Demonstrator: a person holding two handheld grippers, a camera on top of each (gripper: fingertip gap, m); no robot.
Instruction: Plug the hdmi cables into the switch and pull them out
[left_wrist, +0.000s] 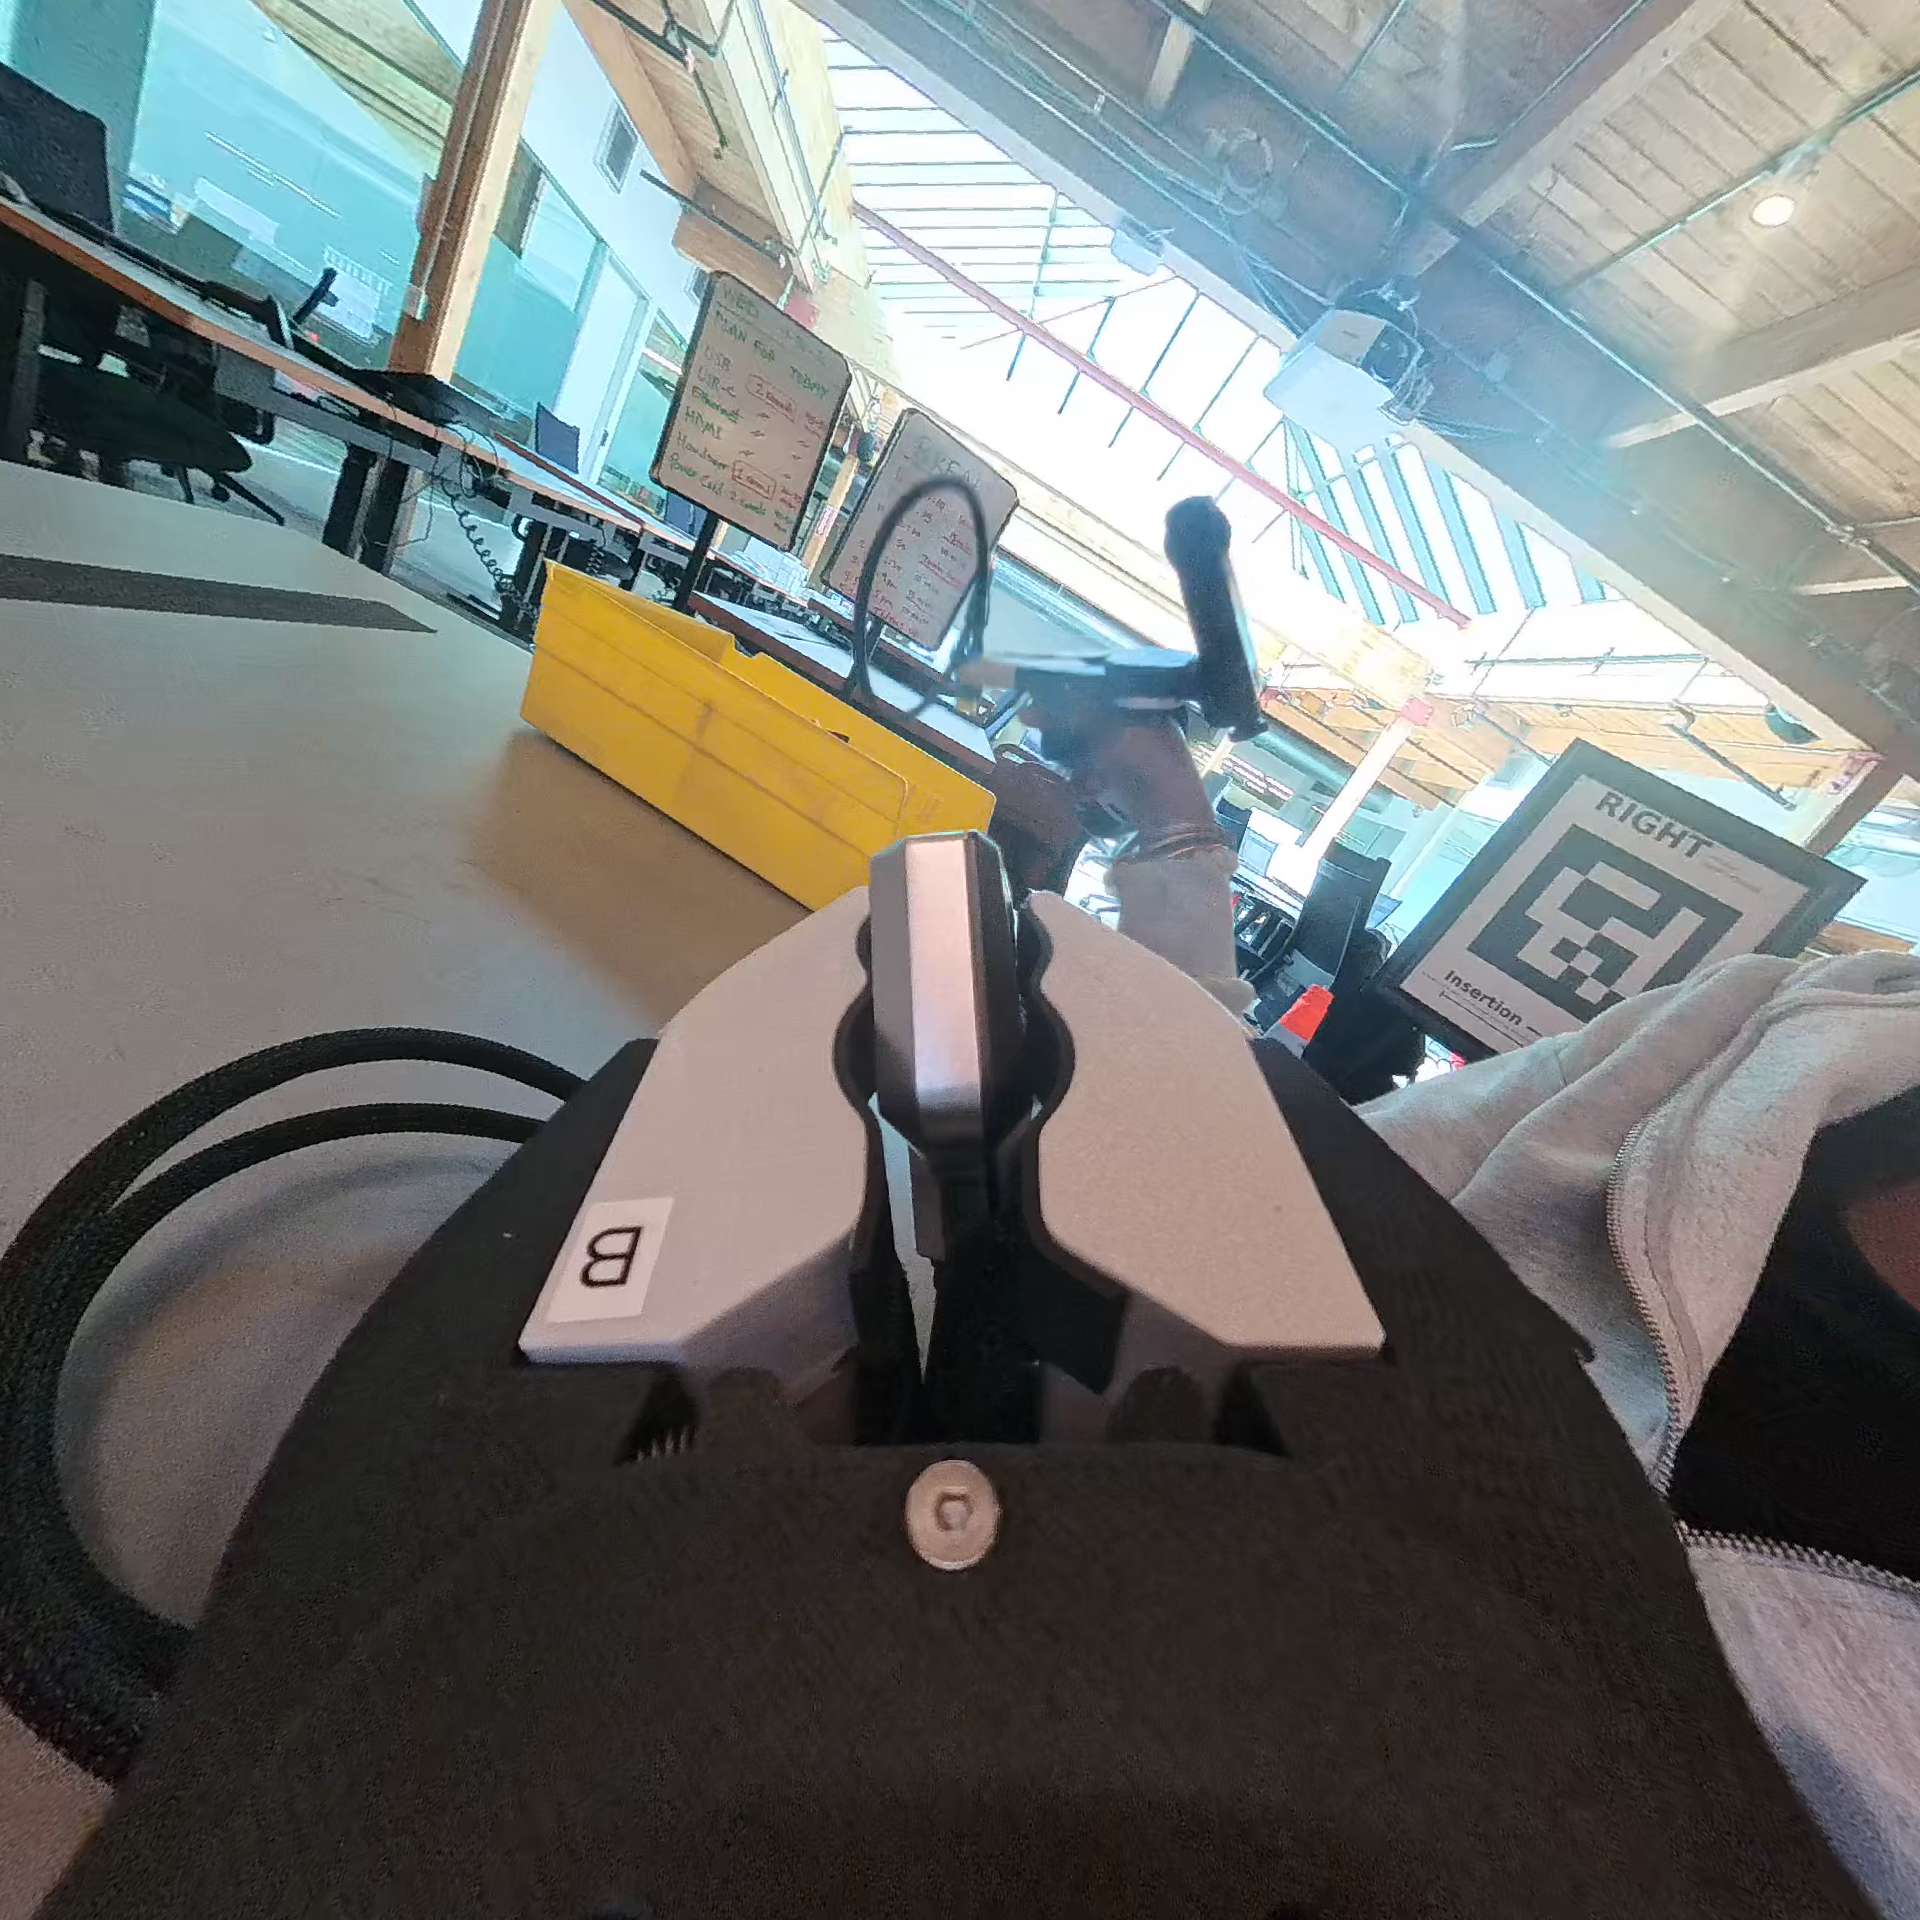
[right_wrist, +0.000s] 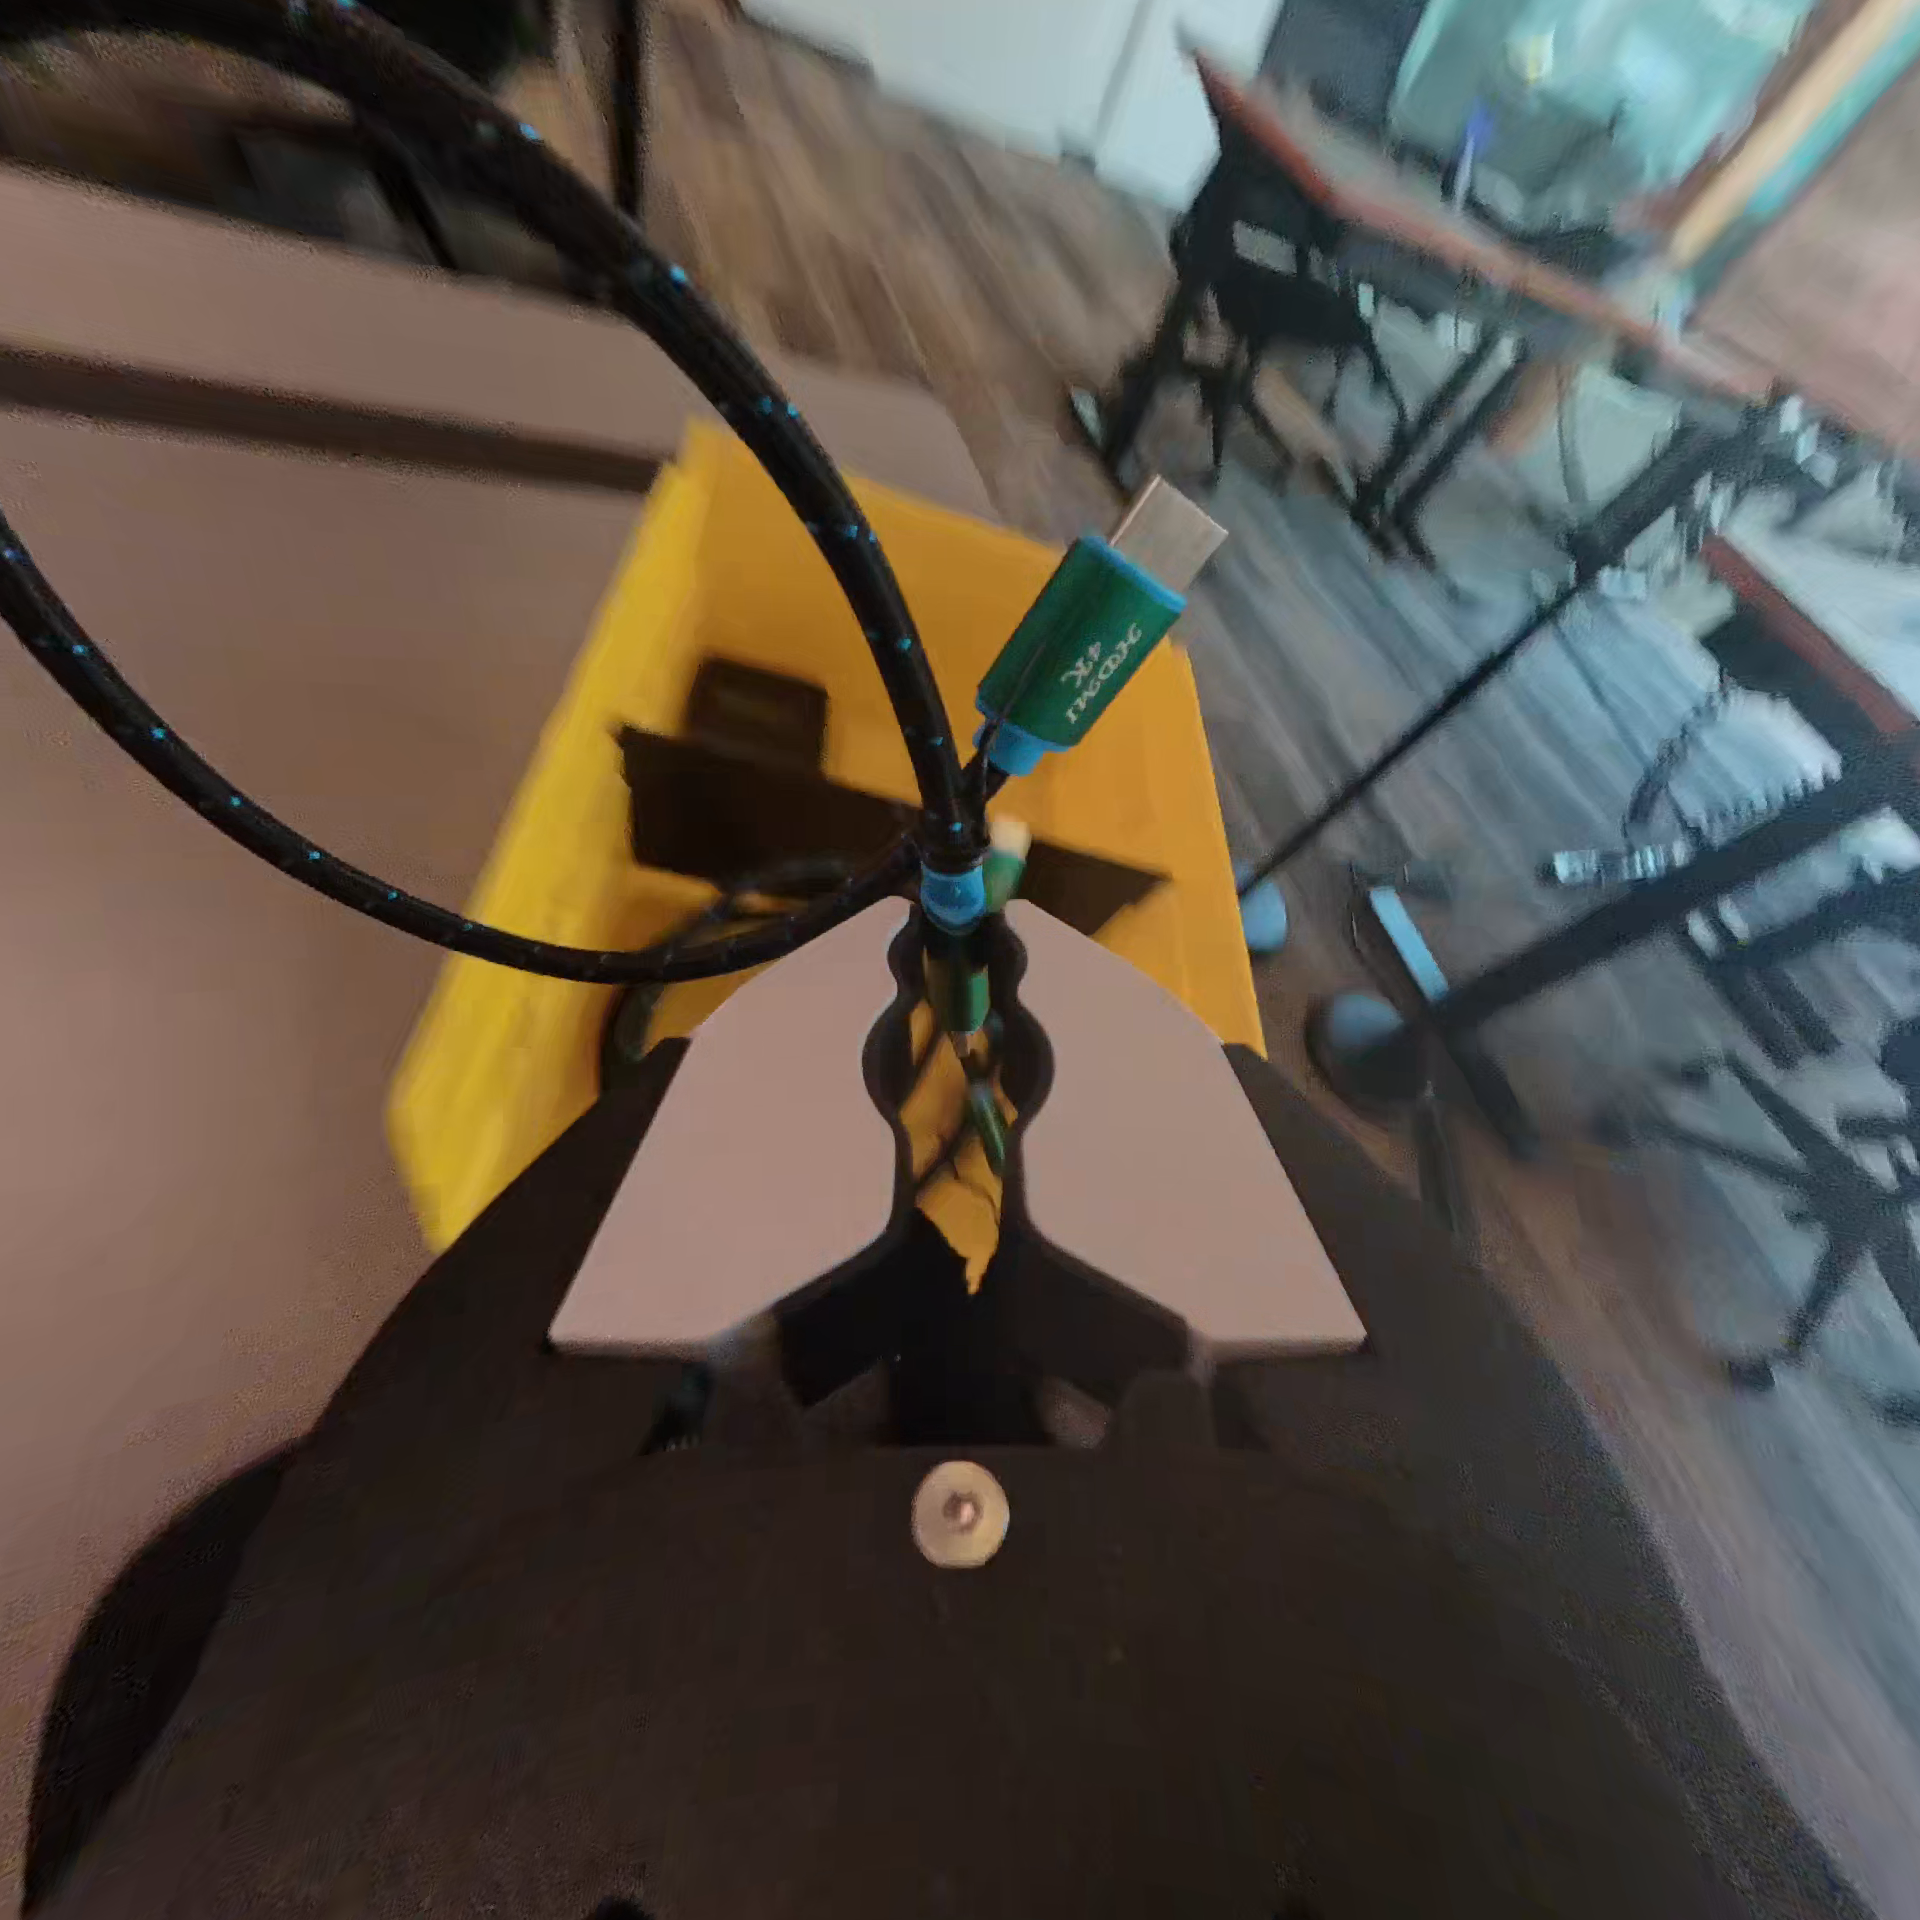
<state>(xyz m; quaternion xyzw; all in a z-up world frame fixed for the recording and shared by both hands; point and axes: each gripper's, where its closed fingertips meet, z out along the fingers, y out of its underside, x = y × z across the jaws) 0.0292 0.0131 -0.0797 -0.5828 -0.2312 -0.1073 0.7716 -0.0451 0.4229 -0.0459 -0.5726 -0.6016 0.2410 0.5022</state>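
Left gripper (left_wrist: 940, 1029) fingers clamp the grey switch (left_wrist: 935, 997) upright above the table (left_wrist: 260, 831). Right gripper (right_wrist: 961, 997) fingers pinch the cable (right_wrist: 727, 343) behind 1 plug (right_wrist: 1081, 655). Risk: thin grip; plug may twist.

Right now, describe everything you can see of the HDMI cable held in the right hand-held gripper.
The HDMI cable is black braided cord flecked with blue. The right hand-held gripper is shut on one green plug, gripped just below its blue collar. The cord loops up and left, and its other green plug, with a bare metal tip, sticks up to the right, free in the air. The cable hangs over the yellow bin. The view is blurred.
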